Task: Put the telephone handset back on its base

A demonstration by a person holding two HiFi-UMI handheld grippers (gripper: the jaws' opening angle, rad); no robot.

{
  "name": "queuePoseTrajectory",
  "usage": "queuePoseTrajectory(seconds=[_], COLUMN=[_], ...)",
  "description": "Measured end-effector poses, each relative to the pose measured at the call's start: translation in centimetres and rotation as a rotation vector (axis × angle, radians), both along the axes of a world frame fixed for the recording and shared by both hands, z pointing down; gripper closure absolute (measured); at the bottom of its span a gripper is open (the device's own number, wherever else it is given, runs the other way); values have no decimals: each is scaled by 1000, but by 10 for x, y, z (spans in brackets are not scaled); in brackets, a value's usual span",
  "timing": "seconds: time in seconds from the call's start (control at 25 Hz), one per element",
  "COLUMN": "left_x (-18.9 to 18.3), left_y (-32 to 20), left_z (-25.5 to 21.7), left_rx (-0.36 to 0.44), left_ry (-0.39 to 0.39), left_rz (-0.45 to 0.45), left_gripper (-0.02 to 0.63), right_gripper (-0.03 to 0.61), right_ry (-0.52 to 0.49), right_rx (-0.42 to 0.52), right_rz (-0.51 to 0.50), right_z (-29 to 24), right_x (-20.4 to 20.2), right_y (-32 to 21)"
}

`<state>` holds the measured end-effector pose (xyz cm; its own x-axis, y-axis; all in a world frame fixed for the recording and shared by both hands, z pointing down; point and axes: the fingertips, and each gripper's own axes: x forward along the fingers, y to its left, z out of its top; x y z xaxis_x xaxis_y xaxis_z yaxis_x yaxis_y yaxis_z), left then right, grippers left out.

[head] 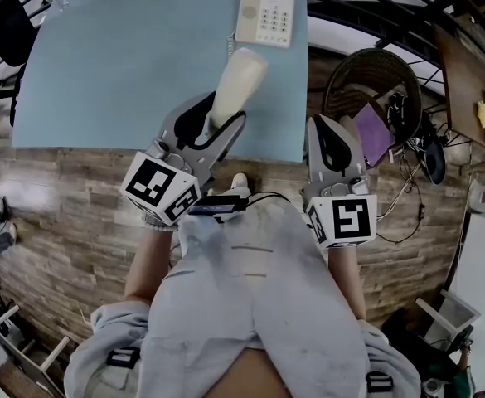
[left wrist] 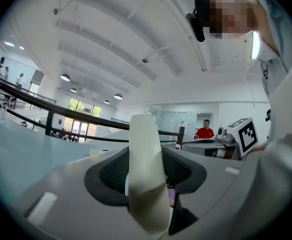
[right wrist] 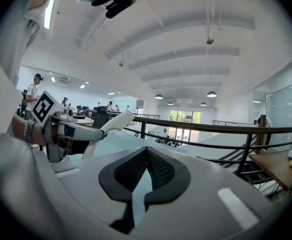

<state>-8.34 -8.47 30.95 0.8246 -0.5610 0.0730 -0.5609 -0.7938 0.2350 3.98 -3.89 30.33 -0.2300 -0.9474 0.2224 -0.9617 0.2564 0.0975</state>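
Note:
The cream telephone handset (head: 237, 80) is held up off the blue table (head: 126, 65), my left gripper (head: 215, 116) shut on its lower half. It points toward the white telephone base (head: 264, 15), which lies at the table's far edge with its keypad facing up. In the left gripper view the handset (left wrist: 146, 174) stands upright between the two dark pads. My right gripper (head: 332, 131) hovers past the table's near right corner, shut, with nothing in it. In the right gripper view its jaws (right wrist: 146, 151) meet, and the handset (right wrist: 109, 126) shows to the left.
A wicker basket (head: 373, 85) with a purple sheet (head: 373, 133) stands on the wooden floor right of the table, cables beside it. A wooden desk (head: 468, 69) is at the far right. The person's legs (head: 250, 297) fill the lower middle. Black railings run behind.

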Motion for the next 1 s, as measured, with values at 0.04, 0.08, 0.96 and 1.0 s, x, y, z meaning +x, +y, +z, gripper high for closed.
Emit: queuePoseTrajectory(seconds=[0.04,0.08,0.96,1.0], left_x=[0,0,-5,-4], left_y=[1,1,-8,-10], left_z=[0,0,-1,0], left_rx=[2,2,-17,-15], left_ry=[2,4,7,8], left_rz=[2,2,-88,-93], left_gripper=[407,408,408,408], right_gripper=[572,572,572,572], right_ry=[2,3,-6,-7], right_rx=[0,1,2,1], right_rz=[0,0,-70,-72], right_z=[-1,-2,0,1], right_x=[0,-1,2,3], right_y=[1,2,-10,-12])
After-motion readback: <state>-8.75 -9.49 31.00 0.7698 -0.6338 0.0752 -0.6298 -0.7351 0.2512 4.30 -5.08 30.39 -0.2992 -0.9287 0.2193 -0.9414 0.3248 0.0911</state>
